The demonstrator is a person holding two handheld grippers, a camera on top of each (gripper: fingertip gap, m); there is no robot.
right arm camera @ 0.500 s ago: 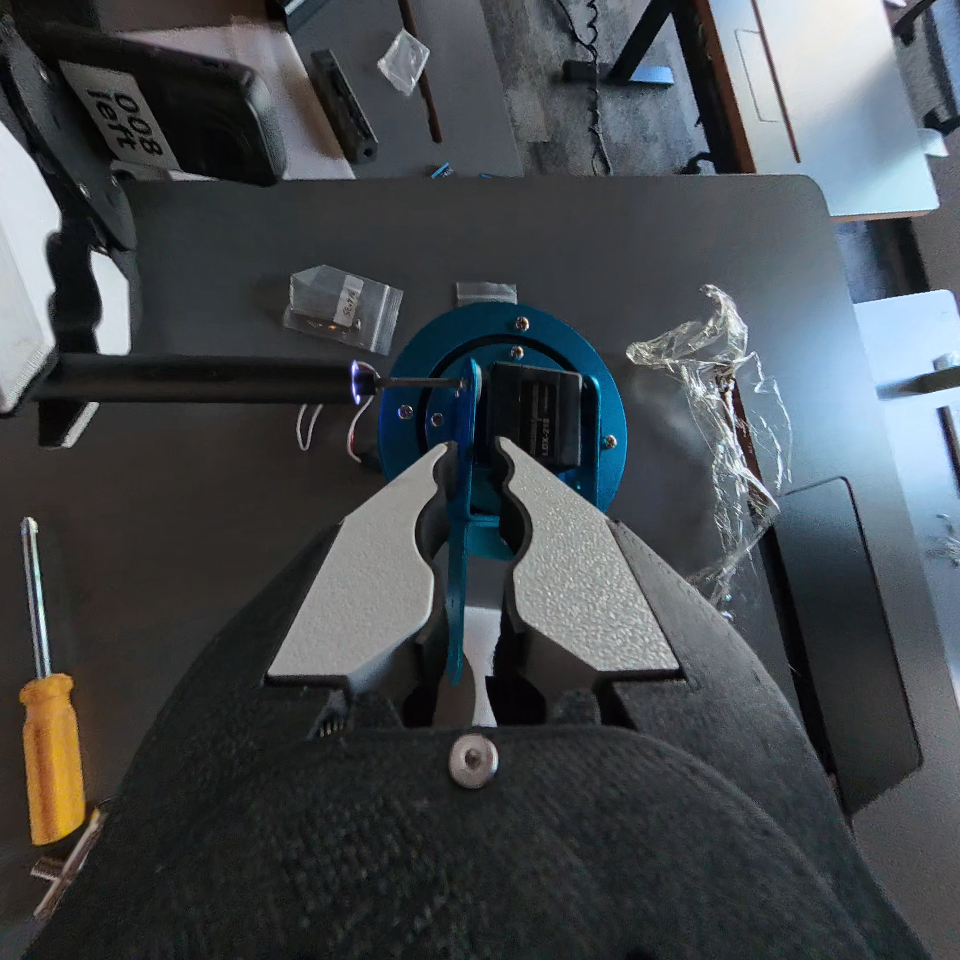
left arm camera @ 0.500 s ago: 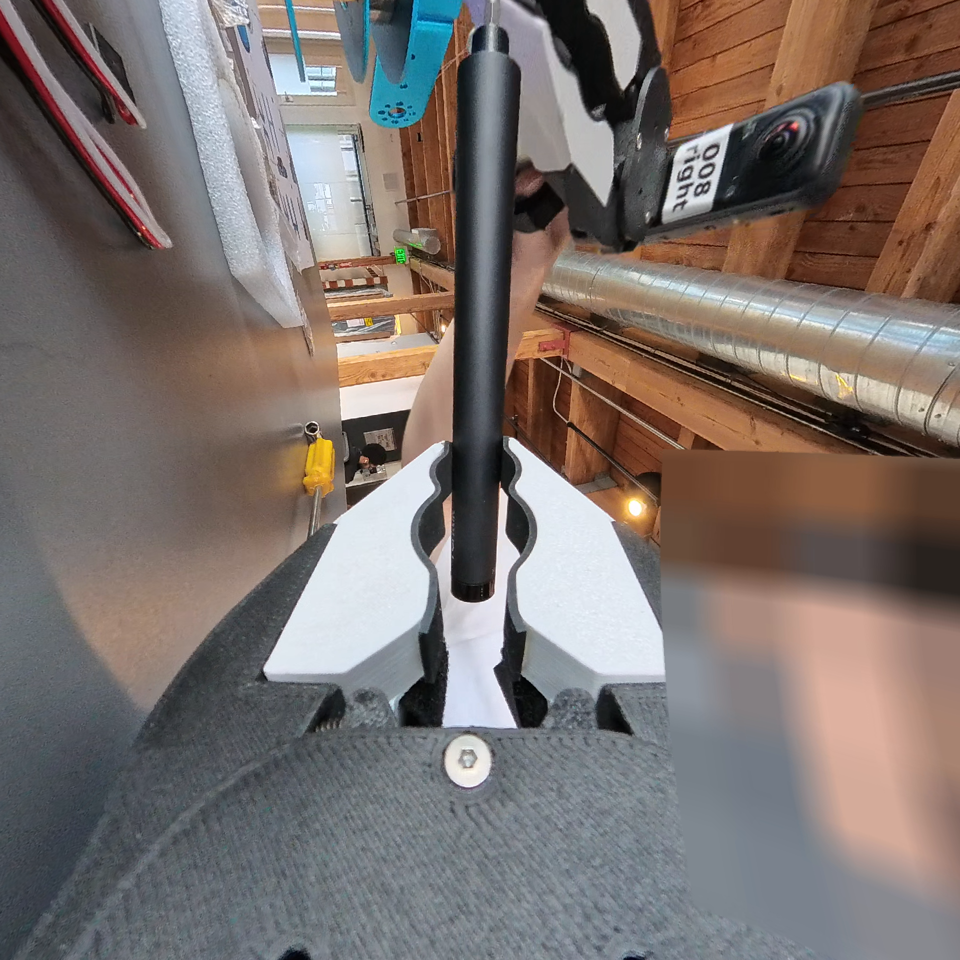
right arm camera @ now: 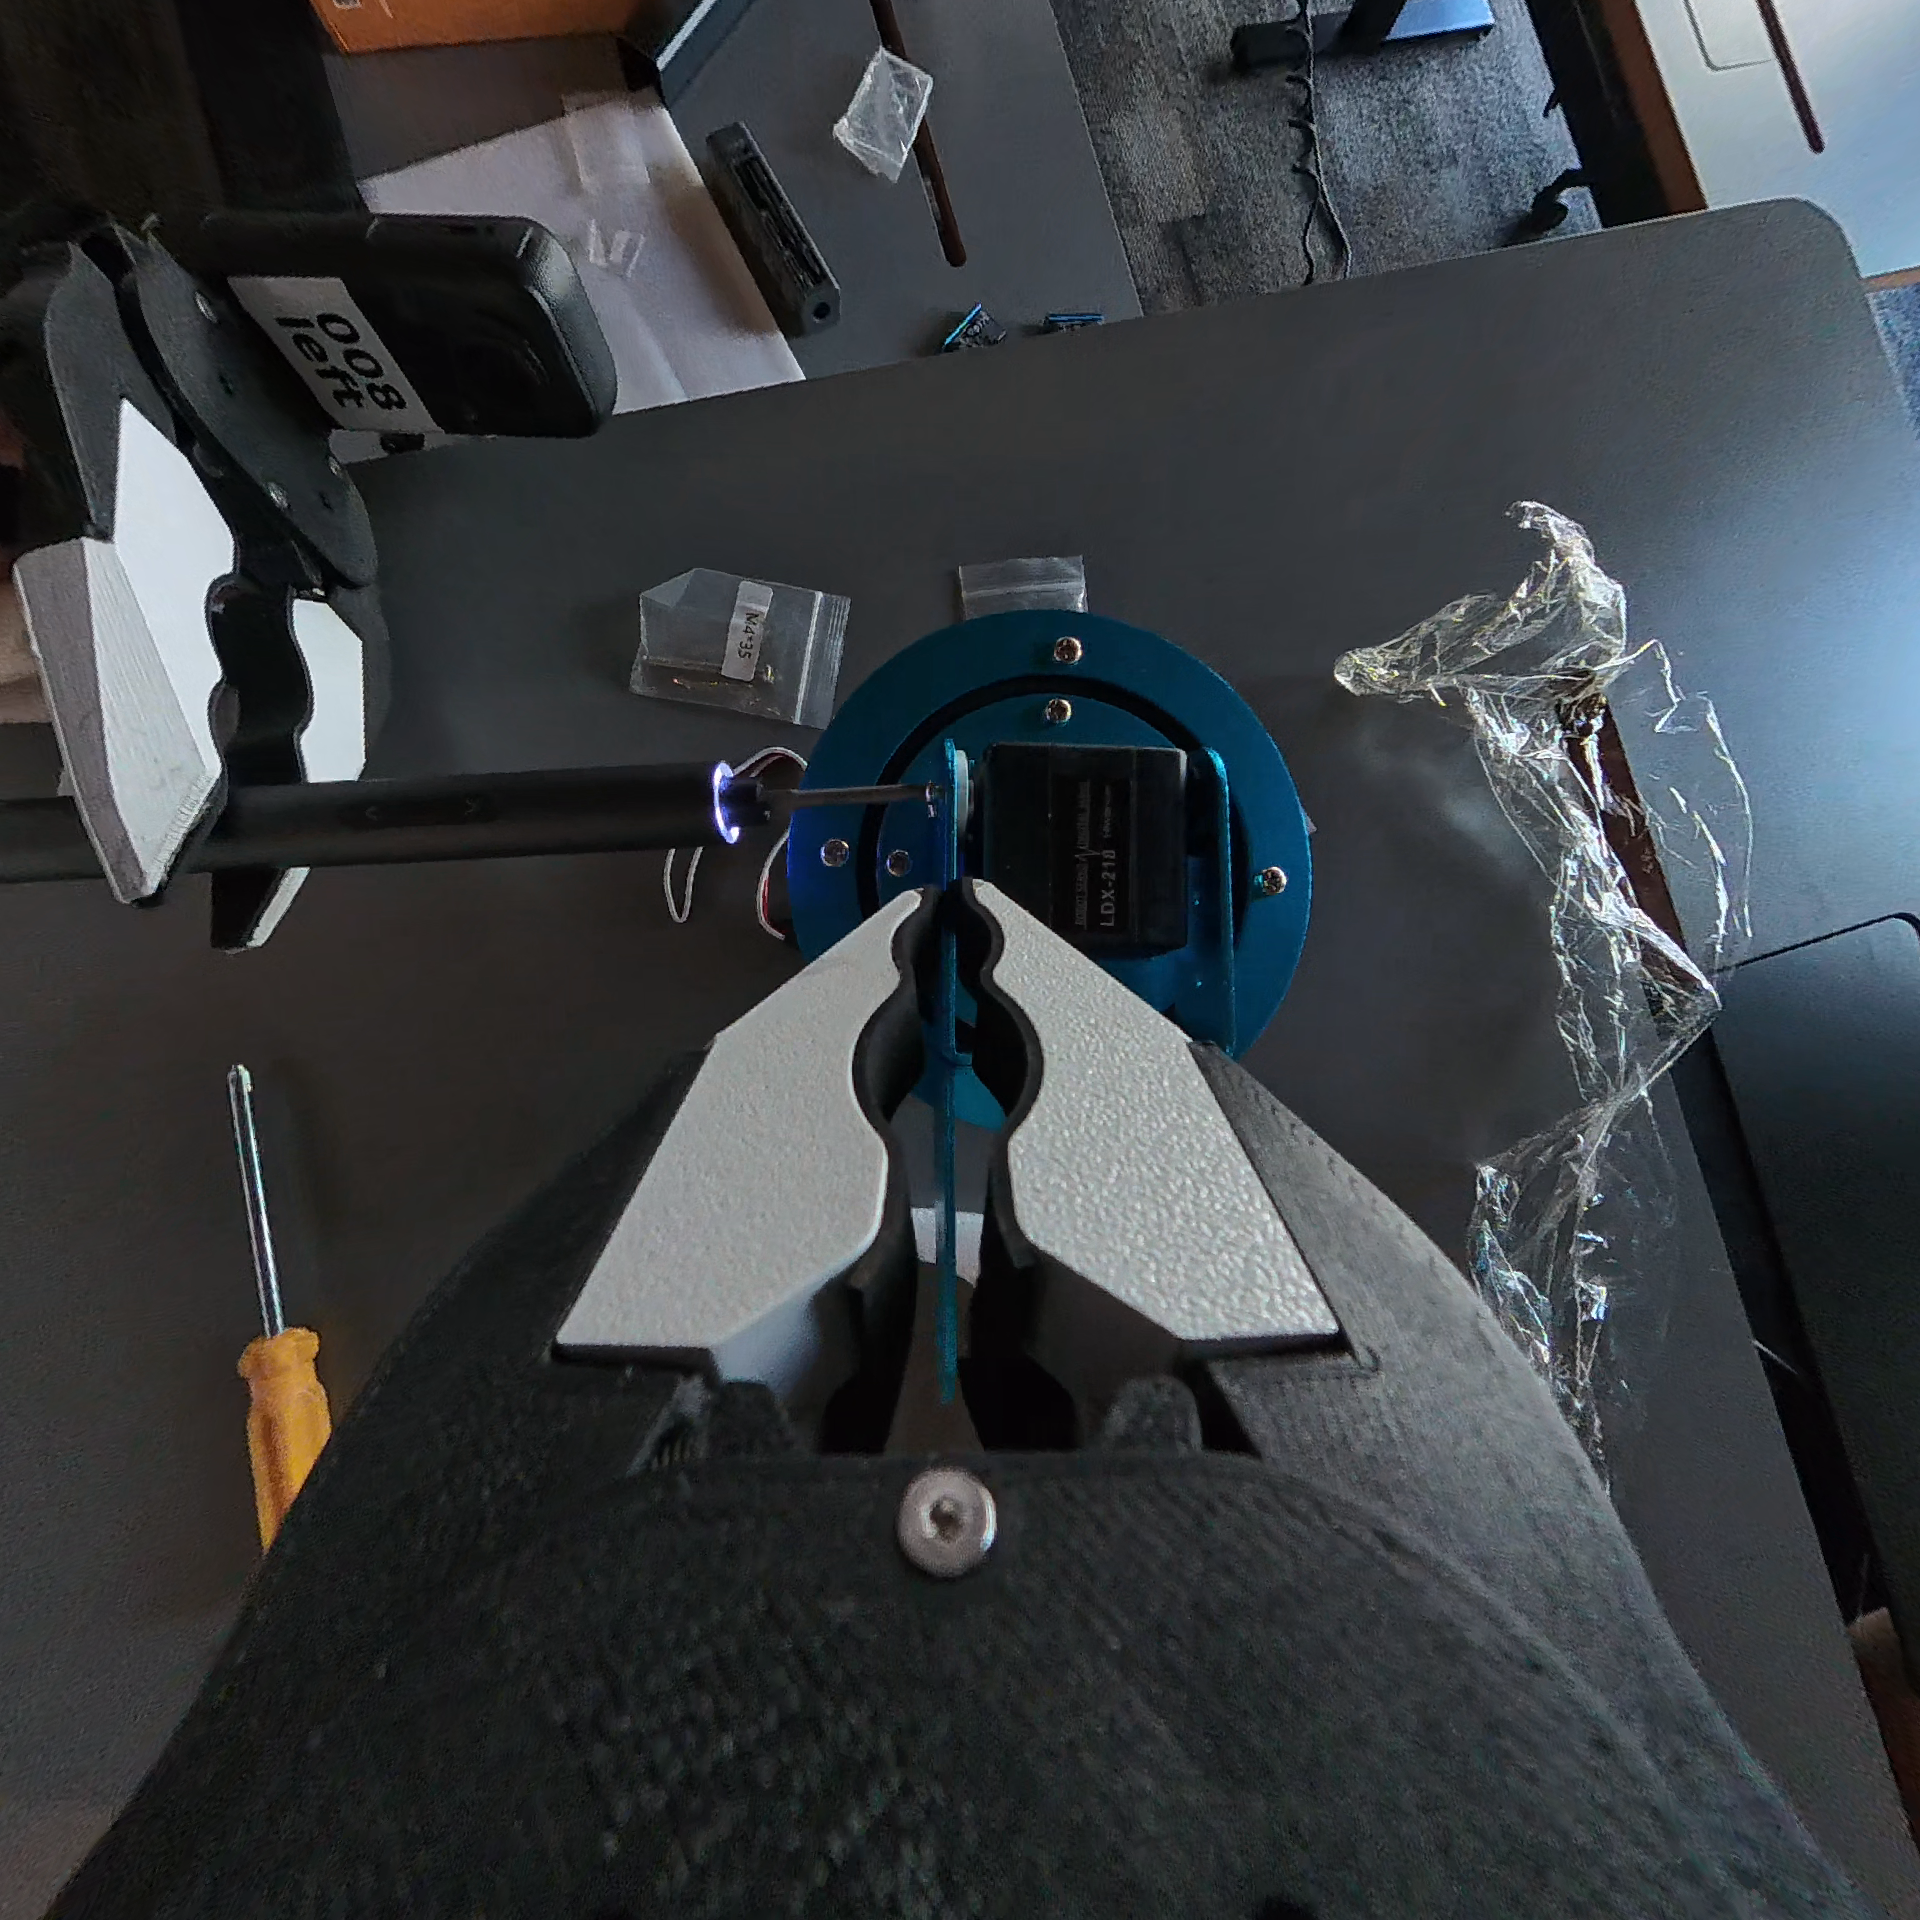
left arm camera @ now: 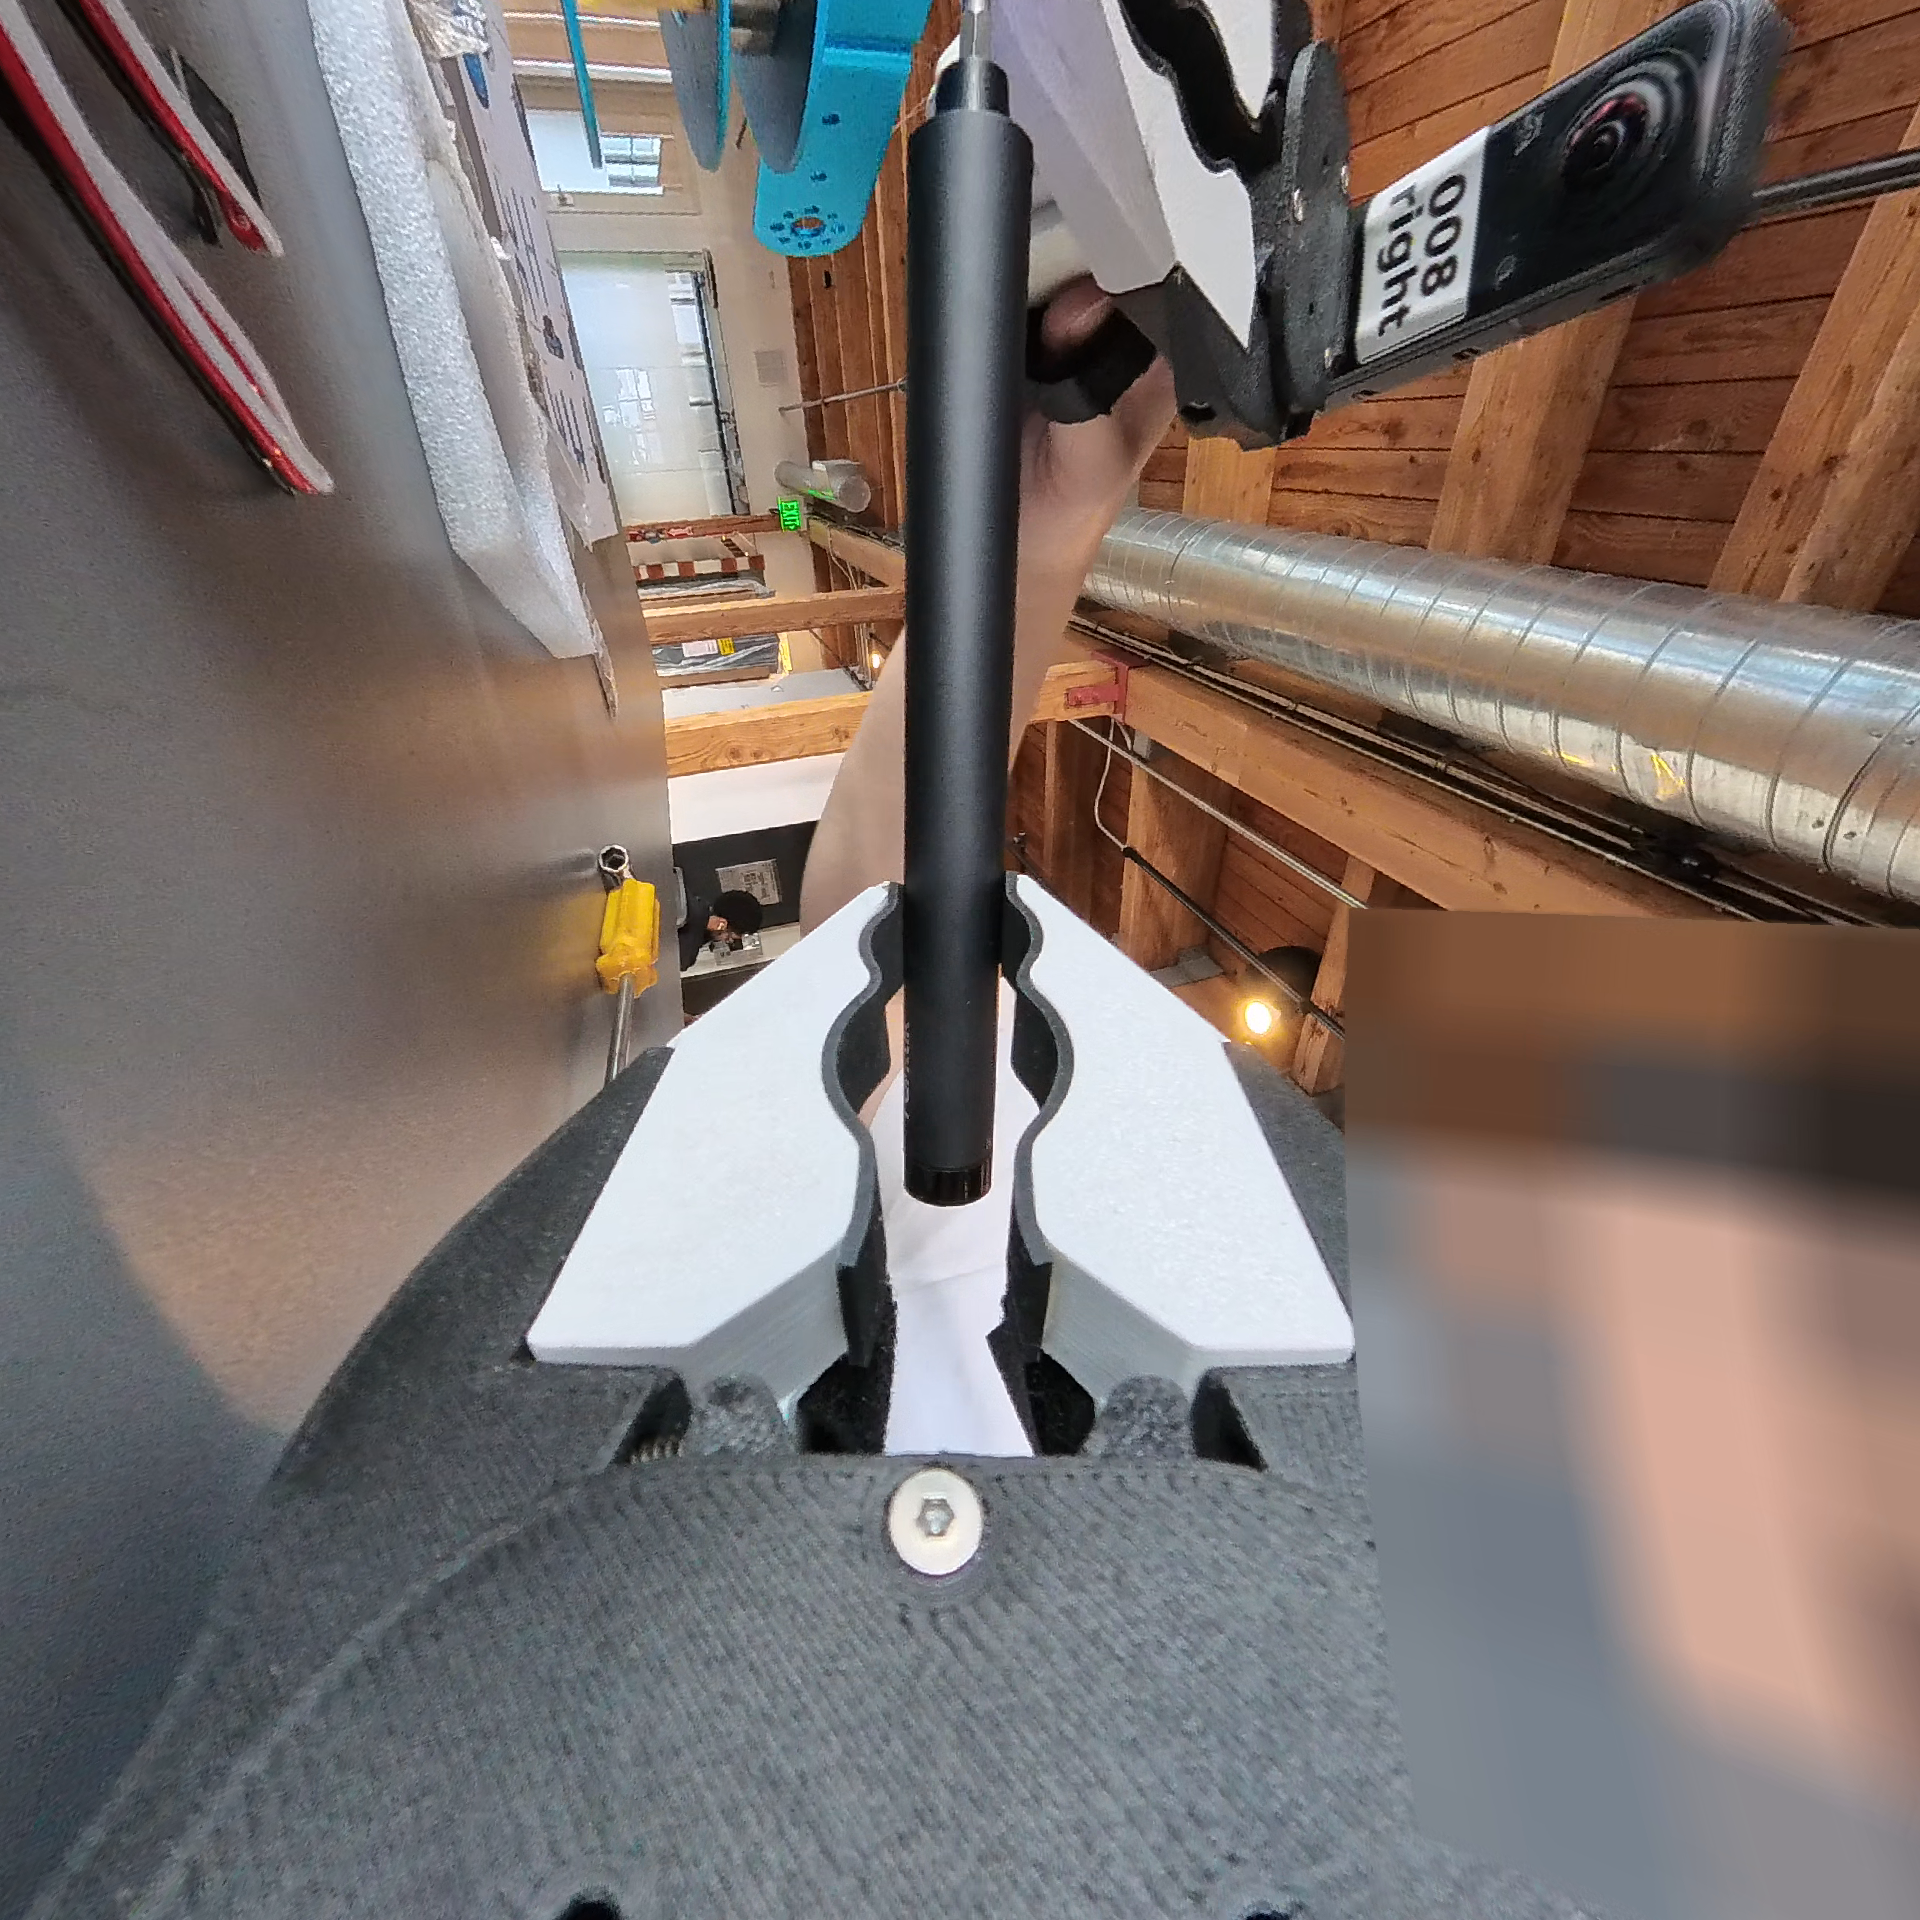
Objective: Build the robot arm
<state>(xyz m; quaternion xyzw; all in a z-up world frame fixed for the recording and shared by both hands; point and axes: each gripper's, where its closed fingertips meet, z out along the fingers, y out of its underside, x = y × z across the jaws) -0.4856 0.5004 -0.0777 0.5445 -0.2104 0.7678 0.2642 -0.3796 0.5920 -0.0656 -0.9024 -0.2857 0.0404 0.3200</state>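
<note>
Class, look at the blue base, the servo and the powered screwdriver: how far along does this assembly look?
Done: the servo sits inside the blue base, whose ring screws are in. In hand: the right gripper clamps the blue bracket upright while the left gripper holds the lit screwdriver, its bit at the bracket. Left: whether that screw is tight cannot be told; a screw bag lies nearby.

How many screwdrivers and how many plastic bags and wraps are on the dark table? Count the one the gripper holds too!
Screwdrivers: 2, the black electric screwdriver held in the left gripper and the yellow-handled screwdriver lying on the table.
Small clear bags: 1, the labelled bag.
Crumpled clear wrap: 1.
Total: 4.
</note>
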